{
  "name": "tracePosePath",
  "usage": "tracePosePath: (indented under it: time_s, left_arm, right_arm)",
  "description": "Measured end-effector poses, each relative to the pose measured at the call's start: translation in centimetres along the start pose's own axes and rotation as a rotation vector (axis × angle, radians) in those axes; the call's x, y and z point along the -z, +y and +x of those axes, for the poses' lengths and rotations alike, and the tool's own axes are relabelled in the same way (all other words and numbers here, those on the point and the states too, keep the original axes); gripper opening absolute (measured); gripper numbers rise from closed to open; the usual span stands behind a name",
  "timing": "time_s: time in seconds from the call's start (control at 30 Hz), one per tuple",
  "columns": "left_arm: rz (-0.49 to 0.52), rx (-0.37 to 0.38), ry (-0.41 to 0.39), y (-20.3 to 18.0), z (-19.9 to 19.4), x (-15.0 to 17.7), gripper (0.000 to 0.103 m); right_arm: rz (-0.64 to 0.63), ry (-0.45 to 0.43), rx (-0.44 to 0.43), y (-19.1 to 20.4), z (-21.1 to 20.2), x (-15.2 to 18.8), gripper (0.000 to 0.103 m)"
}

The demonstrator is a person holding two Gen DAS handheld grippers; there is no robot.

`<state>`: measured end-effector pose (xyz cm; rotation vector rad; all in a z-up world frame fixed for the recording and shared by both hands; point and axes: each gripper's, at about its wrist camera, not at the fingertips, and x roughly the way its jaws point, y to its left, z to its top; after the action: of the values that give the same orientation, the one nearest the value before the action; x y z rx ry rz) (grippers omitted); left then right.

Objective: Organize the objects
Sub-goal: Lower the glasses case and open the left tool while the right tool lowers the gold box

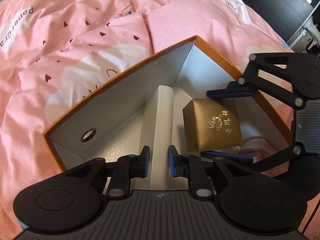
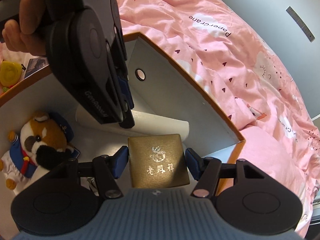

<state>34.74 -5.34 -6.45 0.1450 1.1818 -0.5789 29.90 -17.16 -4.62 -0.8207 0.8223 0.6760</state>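
Observation:
An orange cardboard box (image 1: 124, 72) with a white inside lies on a pink bed. Inside it lies a long white box (image 1: 163, 120), a gold gift box (image 1: 213, 124) with silver characters, and a plush animal (image 2: 40, 138) in a blue sailor suit. My left gripper (image 1: 159, 163) straddles the near end of the white box, pads slightly off its sides. My right gripper (image 2: 157, 165) straddles the gold box (image 2: 158, 160), with a small gap on the right side. In the left wrist view the right gripper (image 1: 228, 124) reaches in from the right.
The pink printed duvet (image 1: 80, 40) surrounds the orange box (image 2: 200, 80). A pink pillow (image 1: 200, 20) lies behind it. A yellow object (image 2: 9, 74) lies outside the box's left wall. A hand (image 2: 20, 16) holds the left gripper (image 2: 128, 100). Dark furniture (image 1: 280, 6) stands at the far right.

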Motion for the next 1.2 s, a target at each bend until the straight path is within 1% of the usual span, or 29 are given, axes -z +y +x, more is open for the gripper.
tracePosePath:
  time_s: [0.1,0.17,0.2,0.27,0.4,0.5,0.6,0.63,0.7,0.77,0.87,1.0,1.1,1.2]
  left_arm:
    - [0.079,-0.015,0.008,-0.5,-0.1,0.0,0.021]
    - [0.109,-0.019,0.022,-0.7,0.1,-0.2,0.021]
    - [0.123,-0.035,0.025,-0.8,0.1,-0.3,0.022]
    - [0.188,-0.076,0.027,-1.3,0.1,-0.3,0.024]
    - [0.336,-0.207,0.032,-2.8,0.0,-0.1,0.025]
    - [0.437,-0.267,0.023,-4.1,0.2,0.3,0.025]
    - [0.525,-0.311,0.02,-5.2,0.6,0.8,0.024]
    - [0.538,-0.312,0.027,-5.3,0.8,0.8,0.025]
    - [0.525,-0.298,0.051,-5.0,1.2,0.7,0.029]
    - [0.51,-0.286,0.069,-4.5,1.7,0.5,0.037]
    - [0.46,-0.242,0.084,-3.8,2.1,-0.1,0.037]
    - [0.452,-0.192,0.089,-3.7,2.5,-0.4,0.032]
    - [0.473,-0.169,0.091,-4.1,2.3,-0.4,0.03]
    - [0.5,-0.095,0.108,-4.7,1.9,-0.2,0.029]
  right_arm:
    - [0.009,0.003,0.0,0.0,0.2,0.0,0.063]
    - [0.013,0.003,0.005,-0.2,0.1,0.0,0.063]
    - [0.012,0.002,0.006,-0.2,0.0,0.1,0.063]
    - [0.011,0.006,0.01,-0.3,-0.2,0.1,0.063]
    - [0.003,0.014,0.013,-0.4,-0.3,0.4,0.063]
    - [0.009,0.015,0.013,-0.5,-0.2,0.4,0.063]
    - [0.017,0.018,0.014,-0.5,0.0,0.3,0.063]
    - [0.018,0.019,0.014,-0.5,0.0,0.3,0.063]
    - [0.015,0.019,0.015,-0.5,-0.1,0.3,0.063]
    - [0.012,0.018,0.017,-0.5,-0.1,0.2,0.063]
    - [0.012,0.015,0.017,-0.5,-0.3,0.3,0.063]
    - [0.002,0.02,0.018,-0.6,-0.4,0.4,0.063]
    - [-0.002,0.023,0.016,-0.8,-0.7,0.6,0.063]
    - [-0.011,0.025,0.0,-0.9,-1.3,0.7,0.063]
